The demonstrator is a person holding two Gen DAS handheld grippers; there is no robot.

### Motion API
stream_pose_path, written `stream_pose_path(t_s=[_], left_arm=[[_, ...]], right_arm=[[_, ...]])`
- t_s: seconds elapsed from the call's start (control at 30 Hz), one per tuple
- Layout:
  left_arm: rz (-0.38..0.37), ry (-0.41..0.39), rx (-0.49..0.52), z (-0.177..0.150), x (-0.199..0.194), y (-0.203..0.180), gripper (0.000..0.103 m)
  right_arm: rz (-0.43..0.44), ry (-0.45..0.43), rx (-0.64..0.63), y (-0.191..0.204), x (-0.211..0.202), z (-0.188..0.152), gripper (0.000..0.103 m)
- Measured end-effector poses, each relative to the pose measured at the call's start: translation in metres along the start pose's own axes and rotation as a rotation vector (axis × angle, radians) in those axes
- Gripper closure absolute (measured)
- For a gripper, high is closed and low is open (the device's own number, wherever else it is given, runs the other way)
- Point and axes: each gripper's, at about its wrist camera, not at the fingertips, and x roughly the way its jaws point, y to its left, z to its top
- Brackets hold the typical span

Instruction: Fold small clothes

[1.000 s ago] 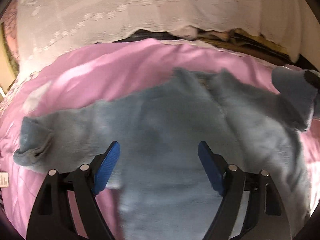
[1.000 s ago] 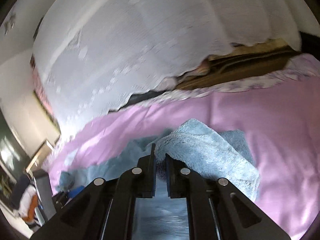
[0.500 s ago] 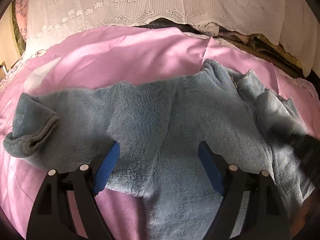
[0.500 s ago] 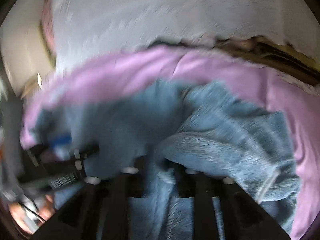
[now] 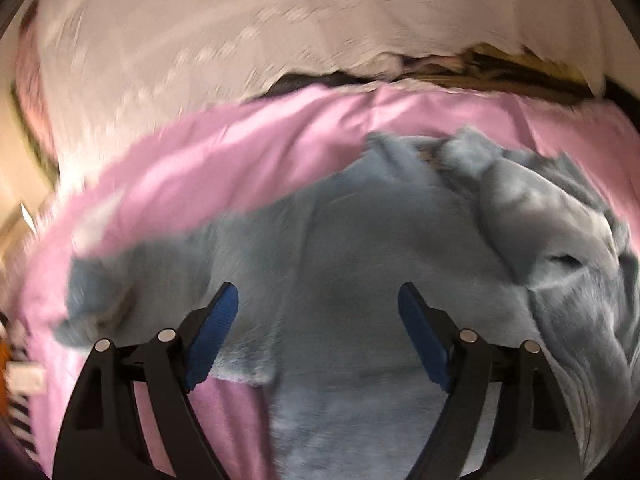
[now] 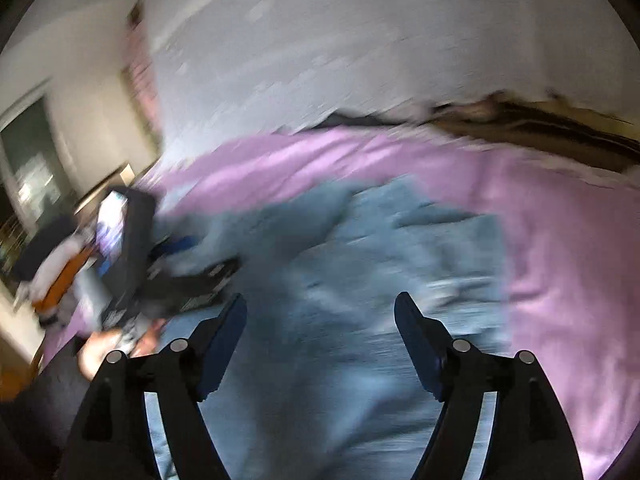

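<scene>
Released, fleece garment (image 6: 360,280) lies below opening right hand-held gripper (image 6: 320,316).

Right tongs (image 6: 320,316) opening, empty, over blue fleece garment (image 6: 380,248).

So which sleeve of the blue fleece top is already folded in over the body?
The sleeve at the right in the left claw's view: it lies doubled over the top. The other sleeve lies stretched out flat on the pink sheet.

garment (image 5: 360,248): fluffy fleece (blue-grey) | sheet (image 5: 248,152): smooth pink cloth, slight sheen
</scene>
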Motion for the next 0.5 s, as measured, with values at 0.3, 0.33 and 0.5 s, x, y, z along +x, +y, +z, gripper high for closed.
stream_pose_path(t_s=[0.3,0.33,0.5], left_arm=[[0.120,-0.260,0.367,0.018,-0.061,-0.107,0.011],[0.115,-0.268,0.415,0.017,-0.061,-0.120,0.011],[0.149,-0.296,0.563,0.010,-0.050,-0.160,0.011]], right_arm=[[-0.218,-0.131,0.397,-0.116,-0.001,-0.030,0.027],[-0.235,-0.124,0.425,-0.124,0.004,-0.035,0.027],[-0.205,-0.008,0.557,-0.153,0.035,-0.049,0.027]])
